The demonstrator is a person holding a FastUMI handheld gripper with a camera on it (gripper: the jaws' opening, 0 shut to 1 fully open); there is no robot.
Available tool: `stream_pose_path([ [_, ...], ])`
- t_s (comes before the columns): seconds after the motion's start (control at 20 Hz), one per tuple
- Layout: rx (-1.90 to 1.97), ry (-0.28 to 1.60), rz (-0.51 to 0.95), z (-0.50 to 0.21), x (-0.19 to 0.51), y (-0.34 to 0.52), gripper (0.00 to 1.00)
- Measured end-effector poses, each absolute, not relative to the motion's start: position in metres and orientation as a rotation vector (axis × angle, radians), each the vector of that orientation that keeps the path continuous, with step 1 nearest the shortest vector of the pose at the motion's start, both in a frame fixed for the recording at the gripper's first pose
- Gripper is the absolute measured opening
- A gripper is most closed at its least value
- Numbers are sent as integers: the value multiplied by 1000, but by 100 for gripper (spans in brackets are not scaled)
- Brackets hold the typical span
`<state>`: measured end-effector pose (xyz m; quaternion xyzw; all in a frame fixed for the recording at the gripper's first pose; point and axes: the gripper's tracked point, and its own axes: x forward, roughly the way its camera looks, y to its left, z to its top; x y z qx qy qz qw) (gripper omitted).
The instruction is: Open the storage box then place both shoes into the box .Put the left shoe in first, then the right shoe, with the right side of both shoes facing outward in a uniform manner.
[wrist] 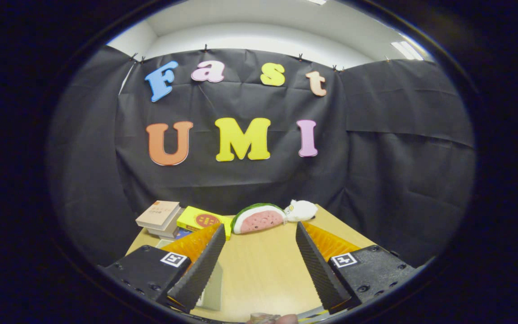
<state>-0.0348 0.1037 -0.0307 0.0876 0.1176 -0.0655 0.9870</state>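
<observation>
My gripper (259, 227) is open and held above a light wooden table (263, 270), with a wide gap and nothing between its fingers. A pale, flat-sided object (212, 290) lies on the table, mostly hidden under the left finger (198, 270); I cannot tell what it is. Close in below the fingers, a small rounded brownish shape (270, 318) pokes into sight, too cropped to identify.
At the table's far edge, beyond the fingers, lie a stack of books (160, 218), a yellow book (200, 220), a watermelon-slice plush (258, 219) and a small white plush (301, 210). The black cloth wall (376, 157) stands right behind them and wraps both sides.
</observation>
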Motion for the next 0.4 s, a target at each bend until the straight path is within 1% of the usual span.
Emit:
stream_pose_path([
  [0.25,169,232,-159,-32,-42,100,100],
  [0.4,161,249,-146,-36,-43,107,100],
])
